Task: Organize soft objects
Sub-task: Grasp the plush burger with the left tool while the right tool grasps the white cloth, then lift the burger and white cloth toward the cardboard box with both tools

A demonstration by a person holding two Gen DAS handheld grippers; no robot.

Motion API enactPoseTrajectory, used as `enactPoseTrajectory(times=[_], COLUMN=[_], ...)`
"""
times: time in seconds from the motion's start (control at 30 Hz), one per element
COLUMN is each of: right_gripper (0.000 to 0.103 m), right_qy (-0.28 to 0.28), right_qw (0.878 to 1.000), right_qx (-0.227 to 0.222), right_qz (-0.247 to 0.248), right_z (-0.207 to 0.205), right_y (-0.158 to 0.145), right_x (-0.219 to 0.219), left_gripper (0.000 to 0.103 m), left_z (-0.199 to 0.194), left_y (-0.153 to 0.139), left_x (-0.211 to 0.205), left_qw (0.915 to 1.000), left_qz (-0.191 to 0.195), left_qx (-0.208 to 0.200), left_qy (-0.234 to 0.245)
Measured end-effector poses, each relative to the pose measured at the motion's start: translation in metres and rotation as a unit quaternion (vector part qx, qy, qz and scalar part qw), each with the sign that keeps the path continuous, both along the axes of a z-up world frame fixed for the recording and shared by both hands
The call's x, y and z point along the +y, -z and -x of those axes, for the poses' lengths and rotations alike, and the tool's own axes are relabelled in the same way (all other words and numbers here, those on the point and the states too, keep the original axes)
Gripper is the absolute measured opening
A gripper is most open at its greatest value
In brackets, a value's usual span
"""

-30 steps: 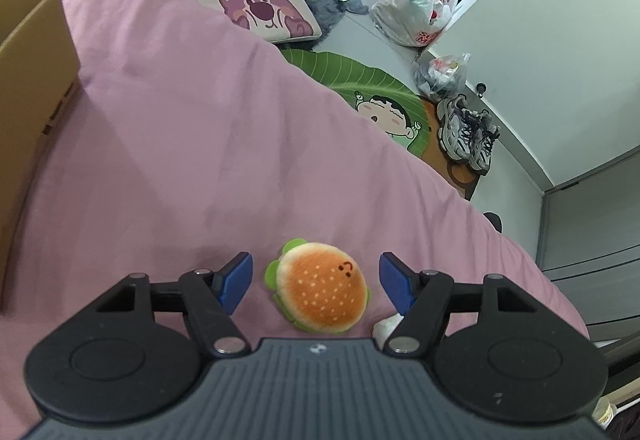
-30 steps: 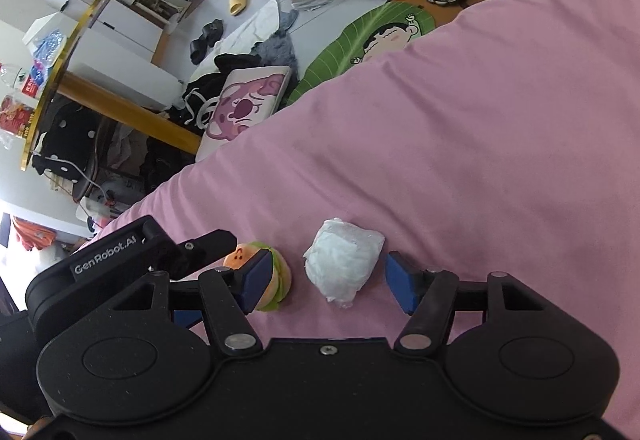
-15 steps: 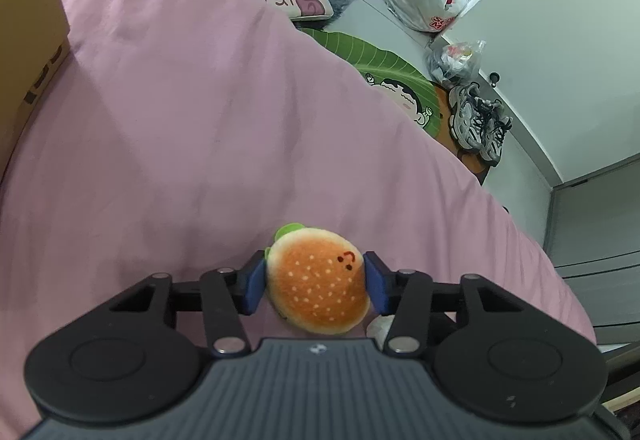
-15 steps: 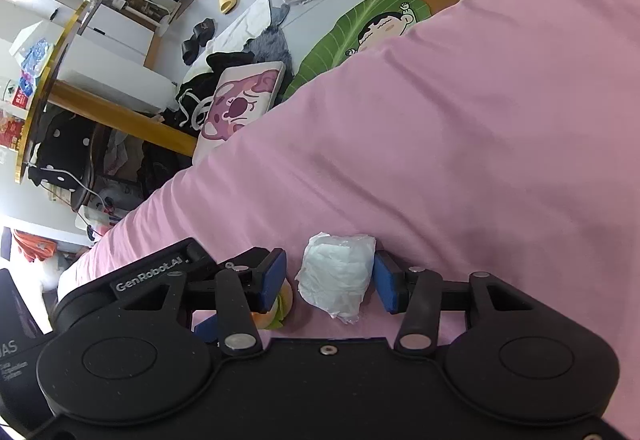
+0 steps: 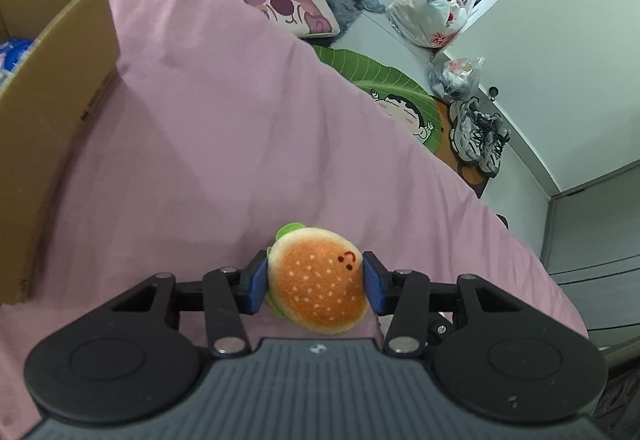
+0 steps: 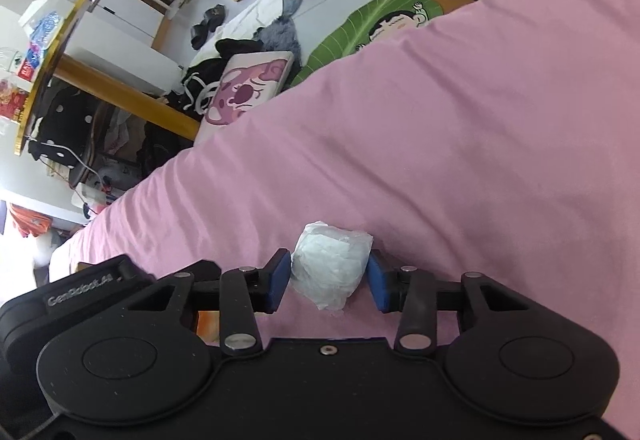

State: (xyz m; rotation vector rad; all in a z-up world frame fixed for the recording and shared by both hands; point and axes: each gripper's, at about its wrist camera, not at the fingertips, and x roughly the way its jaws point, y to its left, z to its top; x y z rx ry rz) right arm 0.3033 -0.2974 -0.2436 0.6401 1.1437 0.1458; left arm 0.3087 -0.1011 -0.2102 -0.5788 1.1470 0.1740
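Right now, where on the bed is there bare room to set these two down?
Bare pink sheet runs wide between the cardboard box and the bed's floor-side edge, ahead of the burger plush. More lies beyond the white wad. It is crowded only at the box and where the two grippers meet.

Plush burger (image 5: 316, 286): fuzzy cloth, matt, stitched seed dots. White bundle (image 6: 330, 268): crinkled, thin plastic-like wrap, faint sheen. Bed cover (image 5: 240, 128): pink woven cloth, matt, lightly creased. Box (image 5: 52, 108): plain brown cardboard, matt. Gripper fingers (image 5: 256, 282): matt black plastic, blue pads, bright metal pivot pins
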Motion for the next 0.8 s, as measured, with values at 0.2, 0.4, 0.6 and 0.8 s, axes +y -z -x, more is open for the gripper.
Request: enactPoseTrajectory(times=[0.2, 0.4, 0.6, 0.8], right_gripper=[0.040, 0.040, 0.040, 0.040], right_qy=[-0.001, -0.017, -0.038, -0.046], right_qw=[1.000, 0.999, 0.998, 0.997], right_qx=[-0.016, -0.034, -0.049, -0.060], right_qz=[0.001, 0.012, 0.012, 0.022], right_z=[0.008, 0.016, 0.026, 0.035], right_y=[-0.011, -0.024, -0.035, -0.047], right_x=[-0.001, 0.002, 0.002, 0.003], left_gripper=[0.047, 0.047, 0.047, 0.047], left_z=[0.013, 0.026, 0.043, 0.059], left_y=[-0.022, -0.040, -0.060, -0.077], left_x=[0.006, 0.011, 0.019, 0.028], left_qw=[0.9999, 0.9995, 0.9988, 0.9982], left_qz=[-0.009, -0.018, -0.025, -0.028], left_qx=[-0.013, -0.021, -0.035, -0.048], left_qy=[0.005, 0.015, 0.023, 0.025])
